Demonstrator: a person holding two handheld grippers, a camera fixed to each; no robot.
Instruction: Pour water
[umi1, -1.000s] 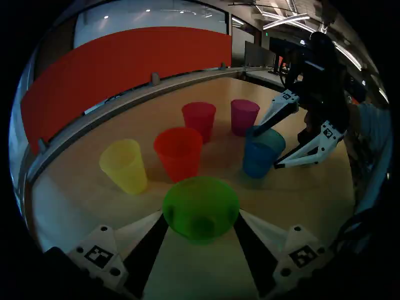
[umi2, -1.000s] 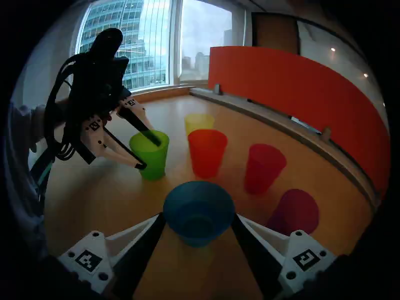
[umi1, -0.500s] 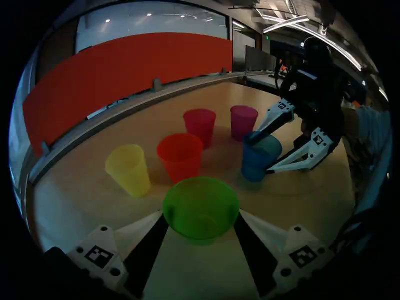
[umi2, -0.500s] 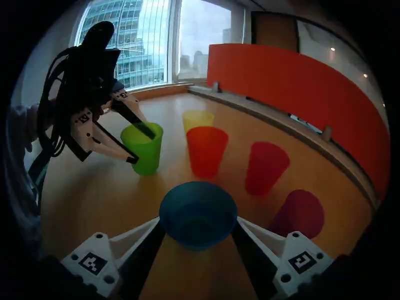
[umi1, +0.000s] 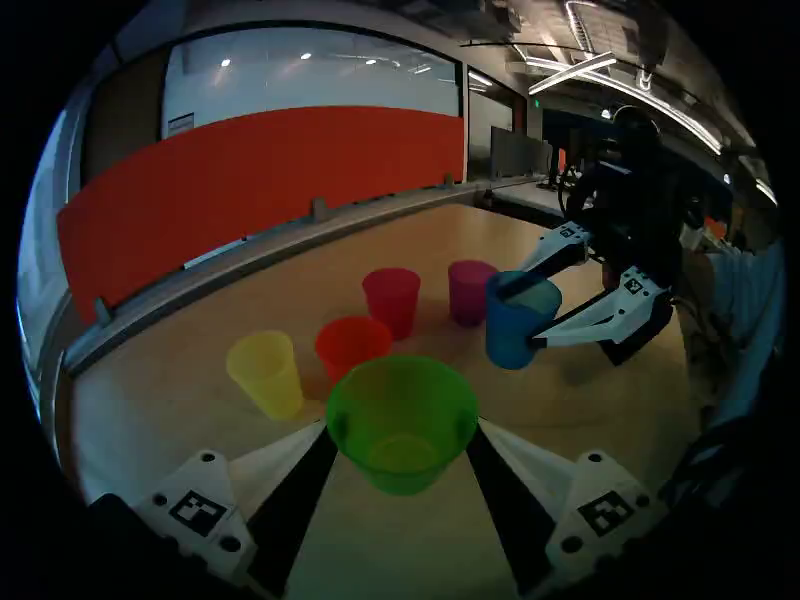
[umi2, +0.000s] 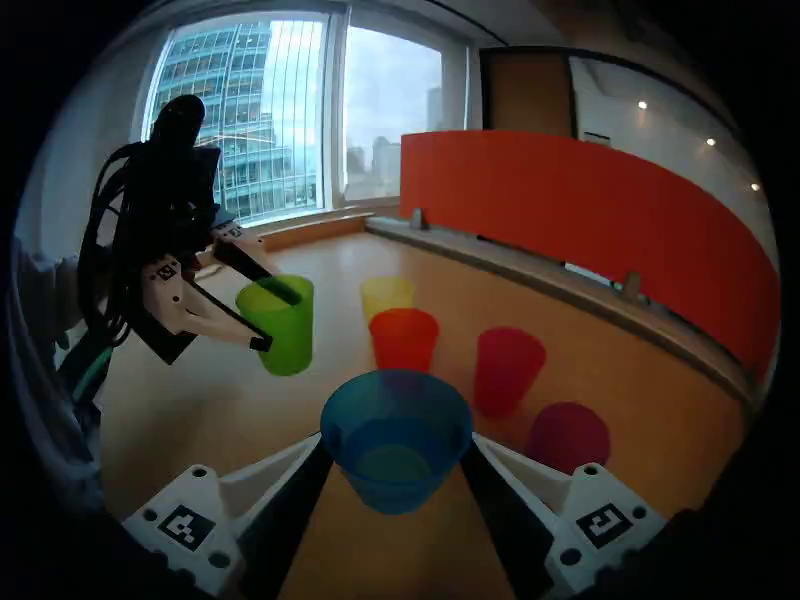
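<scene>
In the left gripper view my left gripper (umi1: 402, 440) is shut on a green cup (umi1: 402, 420), held upright above the wooden table (umi1: 560, 400). Farther right, the right gripper (umi1: 520, 315) holds a blue cup (umi1: 518, 320) off the table. In the right gripper view my right gripper (umi2: 396, 455) is shut on the blue cup (umi2: 396, 440), with water visible inside. The left gripper (umi2: 265, 315) grips the green cup (umi2: 277, 325) at the left, also raised. Yellow (umi2: 386, 296), orange (umi2: 403, 338), red (umi2: 508, 368) and magenta (umi2: 567, 436) cups stand on the table (umi2: 650, 400).
A long red panel (umi1: 250, 190) and a low rail run along the table's far edge. Windows (umi2: 250, 130) lie behind the left gripper in the right gripper view. A person's sleeve (umi1: 745, 300) is at the right.
Both grippers have lifted their cups off the table and risen; the standing cups now appear lower and farther away in both views.
</scene>
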